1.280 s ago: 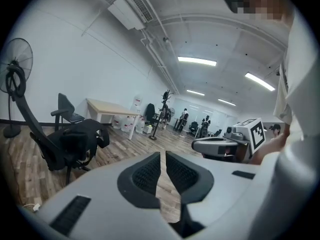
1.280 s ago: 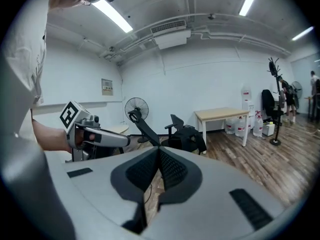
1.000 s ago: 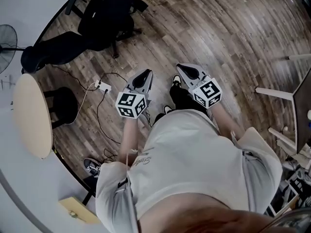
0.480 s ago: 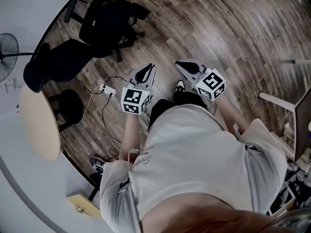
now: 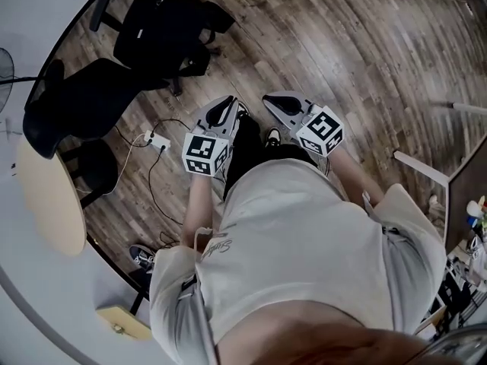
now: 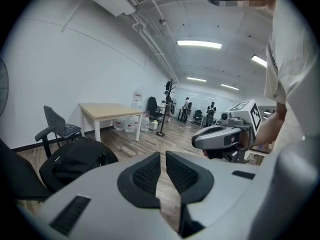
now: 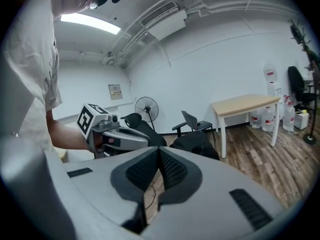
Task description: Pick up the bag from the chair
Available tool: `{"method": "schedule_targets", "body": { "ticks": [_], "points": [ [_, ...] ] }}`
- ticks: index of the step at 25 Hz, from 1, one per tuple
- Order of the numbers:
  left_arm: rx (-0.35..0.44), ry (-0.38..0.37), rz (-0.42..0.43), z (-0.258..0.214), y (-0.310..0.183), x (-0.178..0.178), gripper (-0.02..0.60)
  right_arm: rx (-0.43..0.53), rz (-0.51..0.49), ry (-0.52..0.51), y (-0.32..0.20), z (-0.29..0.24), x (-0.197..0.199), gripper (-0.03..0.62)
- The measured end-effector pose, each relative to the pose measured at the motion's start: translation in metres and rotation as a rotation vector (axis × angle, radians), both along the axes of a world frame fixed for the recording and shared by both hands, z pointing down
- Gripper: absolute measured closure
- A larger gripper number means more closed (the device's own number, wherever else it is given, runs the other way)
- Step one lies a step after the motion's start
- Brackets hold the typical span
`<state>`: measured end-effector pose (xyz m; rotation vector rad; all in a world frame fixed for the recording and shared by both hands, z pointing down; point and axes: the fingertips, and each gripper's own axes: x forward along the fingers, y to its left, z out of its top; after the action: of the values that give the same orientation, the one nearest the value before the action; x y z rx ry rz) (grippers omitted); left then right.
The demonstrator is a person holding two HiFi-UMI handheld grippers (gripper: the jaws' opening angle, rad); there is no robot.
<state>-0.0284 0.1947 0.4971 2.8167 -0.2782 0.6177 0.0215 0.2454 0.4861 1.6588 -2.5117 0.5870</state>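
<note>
The black bag point(image 5: 163, 25) lies slumped on the seat of a chair on the wooden floor, at the head view's upper left. It also shows low on the left in the left gripper view as the bag point(image 6: 75, 160), and beyond the jaws in the right gripper view as the bag point(image 7: 196, 143). My left gripper point(image 5: 230, 102) and right gripper point(image 5: 269, 98) are held side by side in front of the person's body, well short of the bag. Both are shut with nothing between them: left gripper point(image 6: 163, 155), right gripper point(image 7: 159, 150).
A black office chair point(image 5: 76, 101) stands left of the bag. A round beige table point(image 5: 47, 196) is at the left edge. A power strip point(image 5: 149, 138) with cables lies on the floor. A fan point(image 7: 146, 106) and a square table point(image 7: 245, 104) stand by the wall.
The person has taken a step, with a dark trouser leg now forward between the grippers. Both grippers have shifted slightly up and left in the head view and stay shut.
</note>
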Motion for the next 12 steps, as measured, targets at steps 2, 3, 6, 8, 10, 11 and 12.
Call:
{"method": "schedule_targets", "body": {
  "ticks": [2,3,6,8,10,11,12],
  "points": [
    [-0.018,0.020,0.006,0.000,-0.021,0.007,0.538,-0.009,0.025,0.016,-0.019,-0.004,0.010,0.599],
    [-0.024,0.031,0.009,-0.004,-0.032,0.011,0.538,-0.012,0.040,0.018,-0.028,-0.008,0.016,0.599],
    [-0.036,0.079,0.010,-0.020,-0.070,0.026,0.538,-0.008,0.074,0.030,-0.061,-0.024,0.033,0.599],
    [-0.047,0.109,0.008,-0.027,-0.096,0.033,0.538,0.005,0.087,0.058,-0.085,-0.033,0.041,0.599],
    [-0.047,0.121,0.019,-0.027,-0.121,0.036,0.538,0.029,0.105,0.081,-0.111,-0.043,0.043,0.599],
    [-0.043,0.119,0.024,-0.026,-0.134,0.037,0.538,0.042,0.115,0.081,-0.124,-0.048,0.042,0.599],
    [-0.041,0.118,0.027,-0.024,-0.147,0.037,0.538,0.054,0.122,0.067,-0.136,-0.053,0.040,0.599]
  ]
}}
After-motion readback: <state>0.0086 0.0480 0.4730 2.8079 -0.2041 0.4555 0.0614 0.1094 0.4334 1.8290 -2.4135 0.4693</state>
